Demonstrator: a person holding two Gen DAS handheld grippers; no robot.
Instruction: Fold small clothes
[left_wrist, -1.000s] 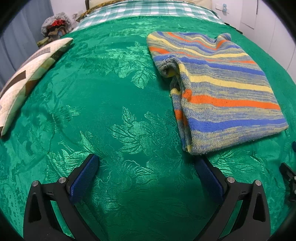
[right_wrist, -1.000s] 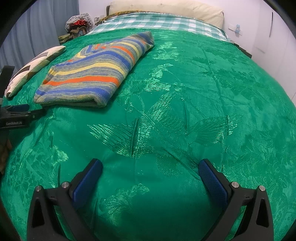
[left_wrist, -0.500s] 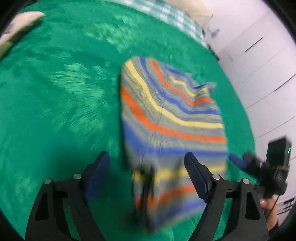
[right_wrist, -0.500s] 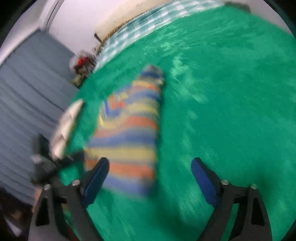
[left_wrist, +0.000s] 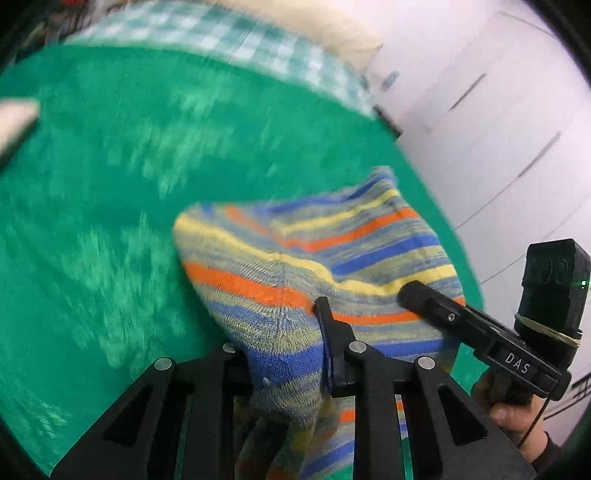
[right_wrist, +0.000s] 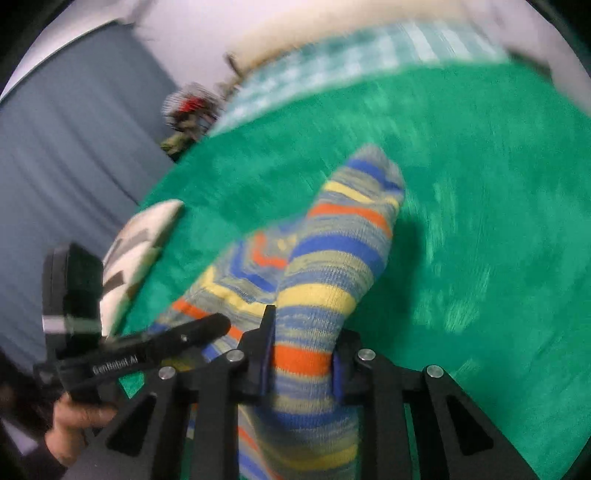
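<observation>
The striped knit sweater (left_wrist: 314, 258), in blue, yellow, orange and grey, lies folded on the green bedspread (left_wrist: 110, 166) with its near edge raised. My left gripper (left_wrist: 284, 354) is shut on the sweater's near left corner. My right gripper (right_wrist: 301, 354) is shut on the sweater's (right_wrist: 332, 266) near right corner. Cloth bunches between both pairs of jaws and hangs down below them. Each gripper shows in the other's view, at the sweater's opposite side: the right gripper (left_wrist: 406, 291) and the left gripper (right_wrist: 221, 325).
A patchwork cushion (right_wrist: 140, 243) lies at the bed's left edge. A checked sheet (left_wrist: 221, 37) and a pillow (left_wrist: 332, 29) are at the head of the bed. White wardrobe doors (left_wrist: 498, 110) stand to the right, a grey curtain (right_wrist: 66, 166) to the left.
Both grippers moved in from open positions on the bedspread, closed on the sweater's near edge, and lifted it. Both views are tilted and blurred by motion.
</observation>
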